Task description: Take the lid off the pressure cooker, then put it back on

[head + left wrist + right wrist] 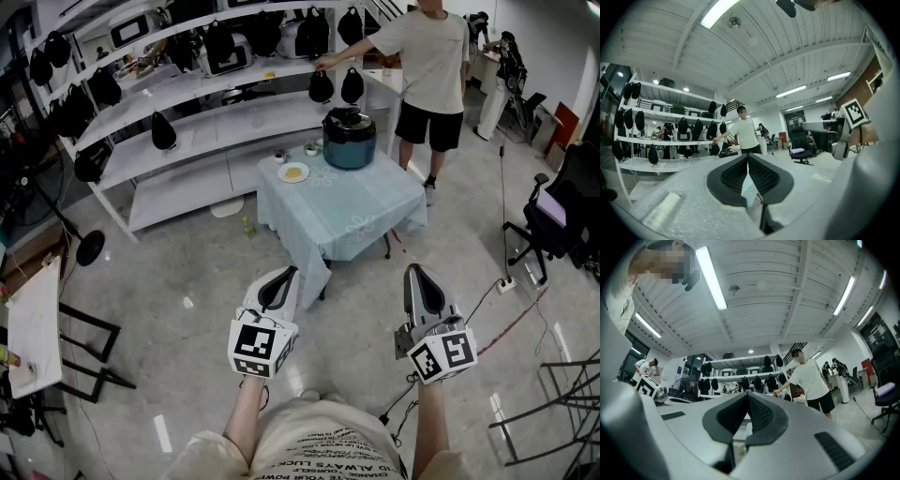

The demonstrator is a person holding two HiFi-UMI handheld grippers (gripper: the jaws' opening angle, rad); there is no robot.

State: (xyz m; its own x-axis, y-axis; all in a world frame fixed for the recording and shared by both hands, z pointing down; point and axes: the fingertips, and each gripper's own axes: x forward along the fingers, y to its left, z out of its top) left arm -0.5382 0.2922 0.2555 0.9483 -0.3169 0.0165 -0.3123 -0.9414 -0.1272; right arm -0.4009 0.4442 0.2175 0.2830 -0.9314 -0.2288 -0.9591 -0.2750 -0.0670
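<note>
Ahead, the pressure cooker (349, 142), lid (348, 118) on, shares the table (361, 216) with a plate (293, 172) of something yellow; left gripper (286, 275) and right gripper (415, 273) are clenched, empty.

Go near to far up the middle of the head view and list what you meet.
left gripper and right gripper, level with each other → table → plate → pressure cooker → shelves

The round metal pressure cooker (349, 145) is dark teal under a black lid (348, 119). The cloth-covered bench (361, 220) is pale mint with faint flowers. The pale grey left gripper (284, 274) and right gripper (416, 272) carry black-and-white checked marker cubes.
</note>
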